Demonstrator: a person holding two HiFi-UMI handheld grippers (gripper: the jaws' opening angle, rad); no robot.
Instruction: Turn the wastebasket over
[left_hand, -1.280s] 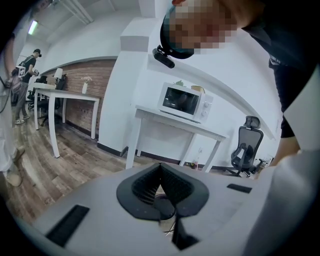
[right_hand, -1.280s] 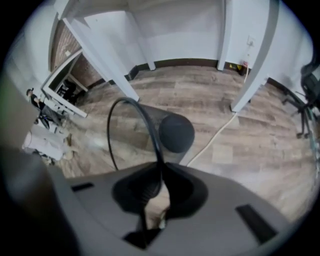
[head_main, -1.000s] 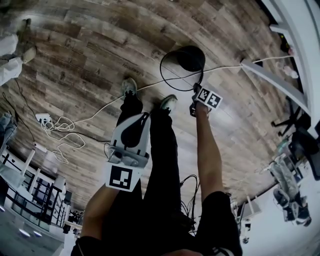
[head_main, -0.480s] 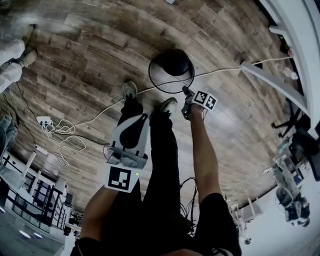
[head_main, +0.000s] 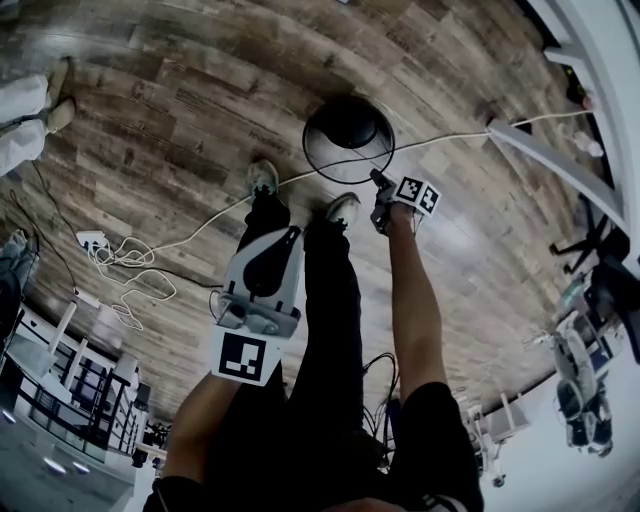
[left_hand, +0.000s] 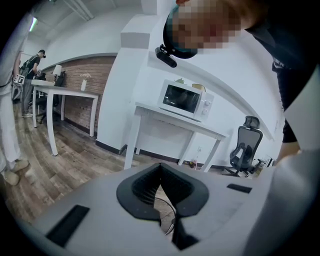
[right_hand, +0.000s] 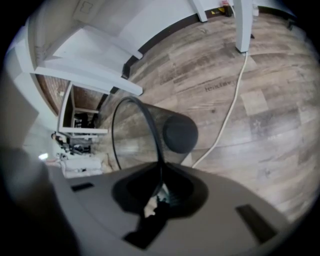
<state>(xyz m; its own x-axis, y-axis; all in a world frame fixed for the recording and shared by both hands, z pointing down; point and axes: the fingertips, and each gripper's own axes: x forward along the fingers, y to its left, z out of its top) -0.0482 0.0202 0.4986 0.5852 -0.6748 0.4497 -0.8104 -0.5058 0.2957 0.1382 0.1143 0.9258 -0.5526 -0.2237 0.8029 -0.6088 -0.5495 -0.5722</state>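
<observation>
At the left side of the head view: left gripper (head_main: 281, 243) parked against the person's thigh, jaws together, nothing between them. Well apart from the work, so not the nearer tool.

Centre, over the wood floor (head_main: 170, 120), just ahead of the person's shoes: wastebasket (head_main: 348, 138). Black wire mesh, see-through walls, thin round rim, solid dark base. Mouth faces up toward the head camera, so not yet turned over. Base sits off-centre inside the rim ring, so I judge it tilted. Cannot tell whether the base touches the floor. A white cable (head_main: 440, 140) runs along the floor beside it.

Right of that: right gripper (head_main: 377, 180), jaws nearly closed and pinched on the near edge of the rim; the wire runs straight into the pads in the right gripper view.

Key relation: the basket lies directly beyond the right gripper, its long axis (rim to base) pointing away from the jaws and slightly rightward. Judgement: flipping calls for a wrist roll about the pinched rim point. Risk: thin wire slipping in the pads.
</observation>
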